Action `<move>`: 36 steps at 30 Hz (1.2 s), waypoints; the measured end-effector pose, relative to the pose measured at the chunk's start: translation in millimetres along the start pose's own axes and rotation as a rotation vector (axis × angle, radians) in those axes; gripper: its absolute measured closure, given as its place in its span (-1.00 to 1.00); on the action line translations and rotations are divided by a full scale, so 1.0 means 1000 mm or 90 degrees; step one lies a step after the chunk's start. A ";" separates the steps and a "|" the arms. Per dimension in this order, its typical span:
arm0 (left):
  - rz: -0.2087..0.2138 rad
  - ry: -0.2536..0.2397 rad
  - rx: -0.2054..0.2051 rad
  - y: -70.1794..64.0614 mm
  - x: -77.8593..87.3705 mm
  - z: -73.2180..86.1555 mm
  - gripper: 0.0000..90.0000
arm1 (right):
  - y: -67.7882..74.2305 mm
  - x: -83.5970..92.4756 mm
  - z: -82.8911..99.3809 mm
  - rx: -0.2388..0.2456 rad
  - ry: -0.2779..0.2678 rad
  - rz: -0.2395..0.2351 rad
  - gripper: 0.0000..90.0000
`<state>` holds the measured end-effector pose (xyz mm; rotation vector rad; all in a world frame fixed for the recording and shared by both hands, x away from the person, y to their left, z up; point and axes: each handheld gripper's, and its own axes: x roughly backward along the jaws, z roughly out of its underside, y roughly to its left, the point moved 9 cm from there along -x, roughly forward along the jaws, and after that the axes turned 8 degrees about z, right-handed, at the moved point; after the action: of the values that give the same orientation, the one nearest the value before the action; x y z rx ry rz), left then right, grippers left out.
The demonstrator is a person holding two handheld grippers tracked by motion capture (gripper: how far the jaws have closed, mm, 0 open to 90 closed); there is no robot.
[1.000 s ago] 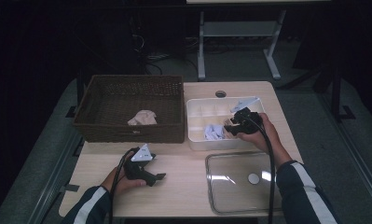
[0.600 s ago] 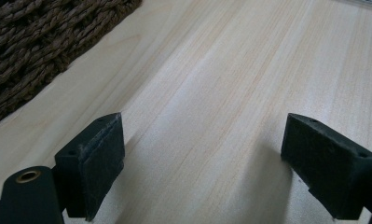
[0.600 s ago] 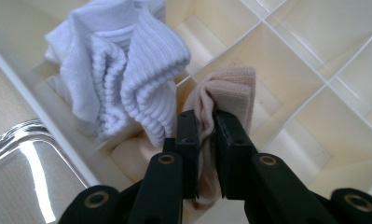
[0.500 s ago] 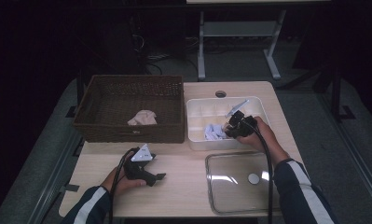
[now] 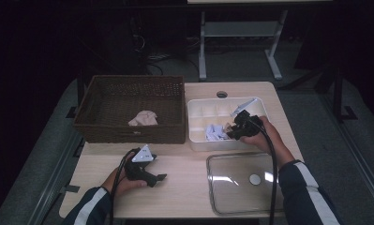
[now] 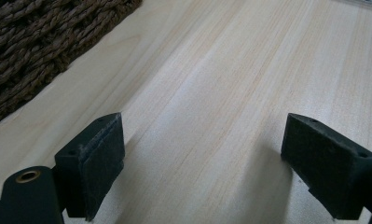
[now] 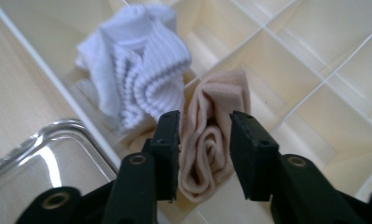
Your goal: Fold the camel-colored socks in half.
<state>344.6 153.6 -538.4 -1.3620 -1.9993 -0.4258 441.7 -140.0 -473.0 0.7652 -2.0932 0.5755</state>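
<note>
A rolled beige sock (image 7: pixel 211 140) lies in a compartment of the white divided box (image 5: pixel 194 105). My right gripper (image 7: pixel 204 149) reaches into the box (image 5: pixel 229 132) and straddles the sock. Its jaws have just been opening, and the sock sits loosely between the pads without being squeezed. A crumpled white ribbed sock (image 7: pixel 137 70) fills the neighbouring compartment (image 5: pixel 215 133). My left gripper (image 5: pixel 149 176) rests on the bare wooden table near the front, open (image 6: pixel 202 163) with nothing between its pads.
A dark wicker basket (image 5: pixel 128 101) stands at the back left with a beige cloth (image 5: pixel 144 118) inside. A clear plastic lid (image 5: pixel 243 183) lies at the front right of the table (image 5: pixel 184 197), just in front of the white box.
The right gripper has shifted slightly down and toward the near side of the box. The left gripper has not moved.
</note>
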 end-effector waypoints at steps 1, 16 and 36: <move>0.000 0.000 -0.001 0.000 0.000 0.000 -0.73 | -0.001 0.005 -0.003 0.000 -0.013 0.003 0.36; 0.000 0.000 0.000 0.000 0.000 0.000 -0.73 | -0.001 -0.013 -0.004 0.007 -0.020 0.044 0.84; 0.000 0.000 -0.003 0.000 0.000 0.000 -0.73 | 0.006 0.013 -0.017 -0.005 -0.081 0.026 0.56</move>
<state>344.9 154.0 -538.4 -1.3648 -1.9995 -0.4306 440.2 -129.0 -453.9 0.7743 -2.2307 0.5536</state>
